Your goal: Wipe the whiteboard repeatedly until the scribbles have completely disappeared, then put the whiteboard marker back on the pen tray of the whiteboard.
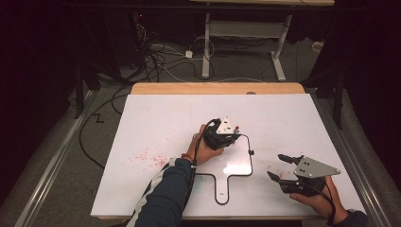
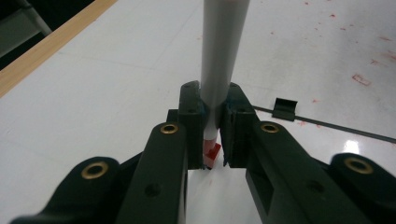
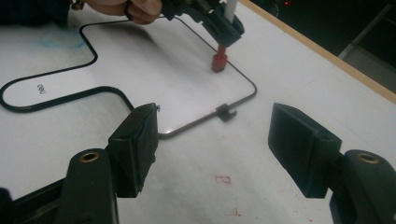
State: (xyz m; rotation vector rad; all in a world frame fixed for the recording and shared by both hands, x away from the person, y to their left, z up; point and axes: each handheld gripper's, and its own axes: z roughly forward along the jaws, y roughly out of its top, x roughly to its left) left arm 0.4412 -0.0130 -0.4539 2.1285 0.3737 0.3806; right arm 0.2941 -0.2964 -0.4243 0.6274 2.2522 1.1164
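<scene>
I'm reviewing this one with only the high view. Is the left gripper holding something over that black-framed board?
Observer: Yes. The left gripper is shut on a grey marker that stands upright between its jaws.
Operator: Which end is down?
Observer: Its red tip points down at the board, just inside the frame's corner. I cannot tell whether it touches.
Operator: And the right gripper?
Observer: The right gripper is open with nothing between its jaws, over table flecked with red.
</scene>
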